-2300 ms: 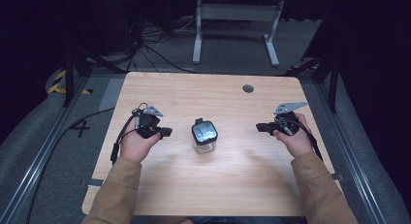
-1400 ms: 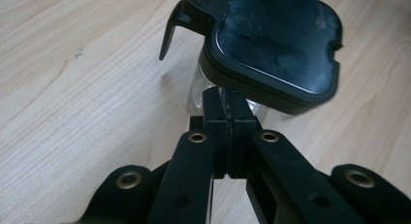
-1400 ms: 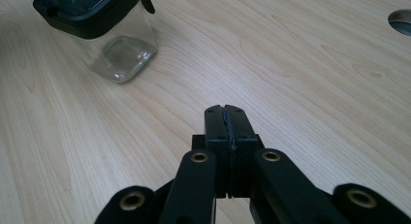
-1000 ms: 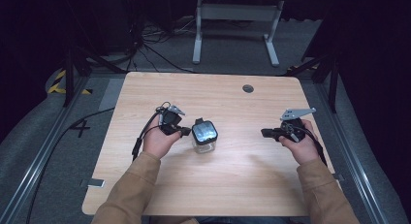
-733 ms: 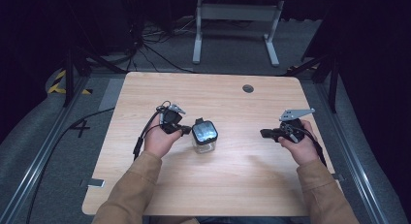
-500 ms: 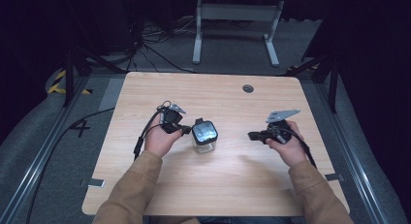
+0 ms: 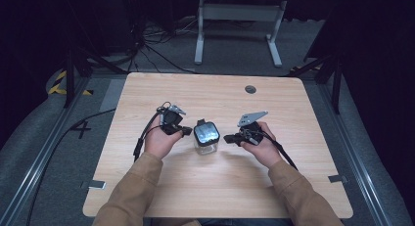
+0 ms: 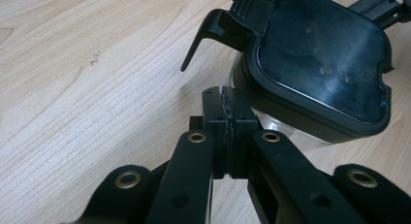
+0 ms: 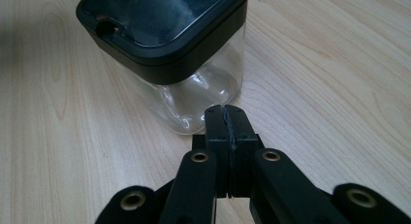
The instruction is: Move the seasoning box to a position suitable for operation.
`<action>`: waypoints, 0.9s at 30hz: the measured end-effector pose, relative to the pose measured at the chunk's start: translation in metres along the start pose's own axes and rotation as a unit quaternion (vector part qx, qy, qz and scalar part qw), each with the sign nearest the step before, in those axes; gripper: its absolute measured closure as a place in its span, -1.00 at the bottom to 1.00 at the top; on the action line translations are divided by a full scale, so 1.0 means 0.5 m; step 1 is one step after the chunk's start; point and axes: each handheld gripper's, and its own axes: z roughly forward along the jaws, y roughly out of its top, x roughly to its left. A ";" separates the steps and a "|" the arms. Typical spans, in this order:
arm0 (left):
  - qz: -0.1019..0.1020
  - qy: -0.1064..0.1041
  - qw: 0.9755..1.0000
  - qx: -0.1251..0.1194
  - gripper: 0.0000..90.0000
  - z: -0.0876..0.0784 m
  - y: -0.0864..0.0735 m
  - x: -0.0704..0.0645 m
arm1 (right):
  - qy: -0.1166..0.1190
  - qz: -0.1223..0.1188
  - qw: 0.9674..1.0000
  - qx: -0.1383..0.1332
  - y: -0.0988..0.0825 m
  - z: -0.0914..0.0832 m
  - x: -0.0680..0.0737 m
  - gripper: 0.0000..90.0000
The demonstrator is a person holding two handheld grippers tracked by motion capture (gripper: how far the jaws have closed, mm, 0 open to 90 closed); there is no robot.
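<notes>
Right gripper has closed in beside the clear container; left gripper flanks it, both jaws pressed together. Next, spreading jaws to grasp.

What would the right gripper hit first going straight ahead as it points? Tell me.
The clear container with the black lid: the shut right gripper points at its lower clear wall, probably just short of touching.

Clear container capped with a glossy black lid, on pale streaky-grained wood counter, flanked by tan sleeves.
</notes>
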 end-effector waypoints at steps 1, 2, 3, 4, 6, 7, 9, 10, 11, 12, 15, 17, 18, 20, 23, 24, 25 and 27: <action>-0.003 0.000 1.000 -0.003 0.99 0.000 -0.001 -0.002 | -0.001 0.002 1.000 0.000 0.000 -0.002 -0.001 1.00; 0.001 -0.001 1.000 0.000 0.99 -0.001 -0.001 -0.003 | 0.000 0.003 1.000 -0.002 -0.002 -0.006 -0.003 1.00; 0.002 -0.006 1.000 0.005 0.99 -0.002 -0.002 -0.005 | 0.000 0.003 1.000 -0.002 -0.002 -0.006 -0.003 1.00; 0.001 -0.010 1.000 0.004 0.99 -0.001 -0.002 -0.008 | -0.001 0.004 1.000 -0.003 -0.003 -0.008 -0.004 1.00; 0.006 -0.001 1.000 0.008 0.99 0.004 0.000 -0.010 | -0.003 0.005 1.000 -0.003 -0.007 -0.015 -0.009 1.00; 0.002 -0.001 1.000 0.008 0.99 0.006 0.000 -0.010 | -0.005 0.009 1.000 -0.004 -0.008 -0.017 -0.009 1.00; 0.004 -0.003 1.000 0.006 0.99 0.008 0.000 -0.008 | -0.006 0.008 1.000 -0.005 -0.010 -0.021 -0.012 1.00; 0.003 -0.005 1.000 0.006 0.99 0.009 0.000 -0.007 | -0.009 0.011 1.000 -0.006 -0.012 -0.026 -0.015 1.00; 0.004 -0.005 1.000 0.004 0.99 0.010 0.000 -0.006 | -0.010 0.014 1.000 -0.008 -0.013 -0.031 -0.017 1.00; 0.003 -0.006 1.000 0.005 0.99 0.011 0.000 -0.006 | -0.014 0.016 1.000 -0.011 -0.016 -0.037 -0.021 1.00; 0.003 -0.012 1.000 0.001 0.99 0.014 0.002 -0.006 | -0.018 0.021 0.999 -0.017 -0.019 -0.050 -0.026 1.00; 0.005 -0.014 1.000 0.003 0.99 0.019 0.004 -0.007 | -0.019 0.024 0.999 -0.018 -0.022 -0.054 -0.026 1.00; 0.004 -0.011 1.000 0.004 0.99 0.020 0.004 -0.007 | -0.018 0.024 0.999 -0.017 -0.023 -0.054 -0.026 1.00; 0.004 -0.009 1.000 0.001 0.99 0.023 0.006 -0.006 | -0.018 0.024 0.999 -0.016 -0.025 -0.053 -0.023 1.00; 0.001 -0.010 1.000 0.001 0.99 0.027 0.009 -0.005 | -0.015 0.024 0.999 -0.016 -0.027 -0.054 -0.021 1.00; -0.001 -0.008 1.000 -0.001 0.99 0.030 0.009 -0.005 | -0.015 0.024 0.999 -0.016 -0.028 -0.054 -0.022 1.00; -0.001 -0.007 1.000 0.001 0.99 0.031 0.010 -0.004 | -0.016 0.025 0.999 -0.015 -0.029 -0.055 -0.022 1.00; -0.001 -0.007 1.000 -0.004 0.99 0.034 0.010 -0.002 | -0.016 0.025 0.999 -0.015 -0.030 -0.056 -0.022 1.00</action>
